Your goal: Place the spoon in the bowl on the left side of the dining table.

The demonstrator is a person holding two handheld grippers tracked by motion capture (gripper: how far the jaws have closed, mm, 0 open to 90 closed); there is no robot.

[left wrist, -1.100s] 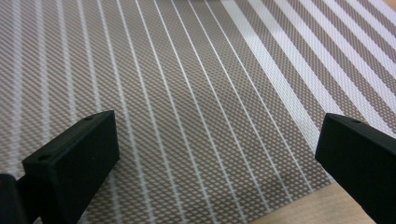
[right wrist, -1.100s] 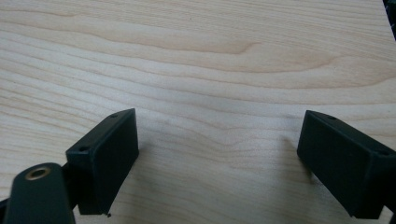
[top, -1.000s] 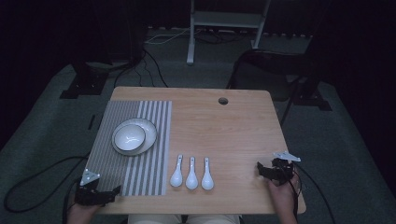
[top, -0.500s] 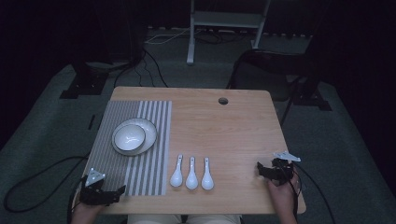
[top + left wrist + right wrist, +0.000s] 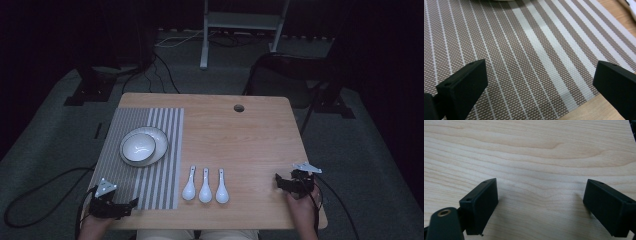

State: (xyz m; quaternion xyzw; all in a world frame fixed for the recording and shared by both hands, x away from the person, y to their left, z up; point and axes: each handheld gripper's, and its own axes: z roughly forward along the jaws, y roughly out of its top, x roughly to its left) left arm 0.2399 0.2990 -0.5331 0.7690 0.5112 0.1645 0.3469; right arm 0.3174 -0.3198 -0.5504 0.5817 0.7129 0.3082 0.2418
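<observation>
Two claws wide open and empty, left claw point(image 5: 129, 204) low over the striped mat point(image 5: 127, 185) corner, right claw point(image 5: 280, 182) on bare bench point(image 5: 250, 140); spoons point(image 5: 205, 186) lie between them, so approach the nearest handle square, jaws straddling it.

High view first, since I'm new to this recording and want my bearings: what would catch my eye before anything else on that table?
Three white spoons lie side by side near the front edge of the wooden table, bowls toward the person. To their left a striped placemat carries a white bowl on a plate. The left gripper sits at the placemat's near edge and the right gripper over bare wood at the front right, both open.
</observation>
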